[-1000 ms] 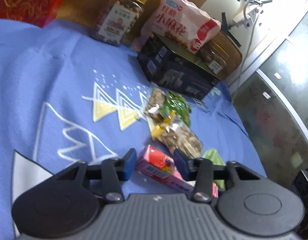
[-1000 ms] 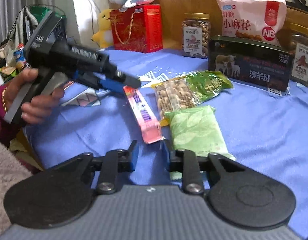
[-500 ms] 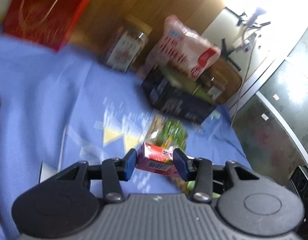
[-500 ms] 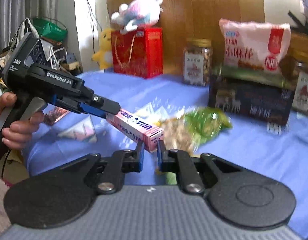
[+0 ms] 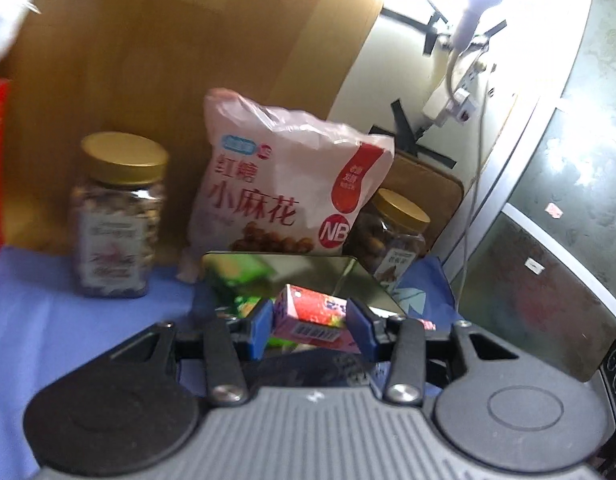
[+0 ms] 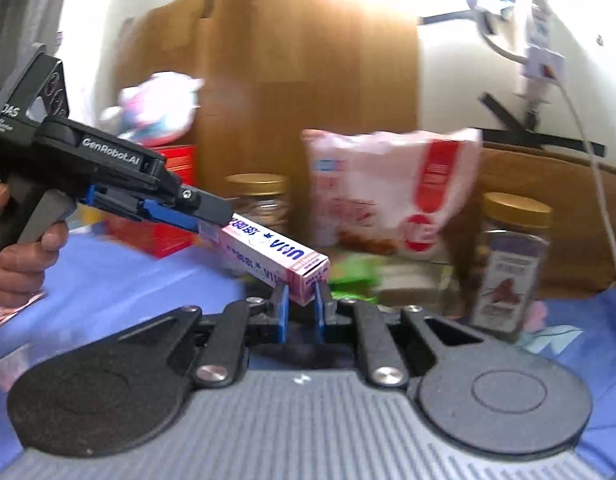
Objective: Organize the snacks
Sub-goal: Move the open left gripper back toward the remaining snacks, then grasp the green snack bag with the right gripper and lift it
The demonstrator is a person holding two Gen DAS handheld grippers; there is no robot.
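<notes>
Pink snack box (image 6: 274,255) level, lengthwise between left gripper (image 6: 212,222) and right gripper (image 6: 301,307)

It looked like a home. A plush toy (image 6: 160,108) sat on a red gift box (image 6: 176,204), and snack jars (image 5: 118,216) stood on a blue patterned cloth (image 5: 36,304) against a wooden board (image 5: 188,60).

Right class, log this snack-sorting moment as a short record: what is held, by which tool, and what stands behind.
held: pink box, off the cloth
left tool: shut on one end of the box
right tool: shut on the other end
behind: pink bag, two gold-lidded jars
surface: blue cloth
</notes>
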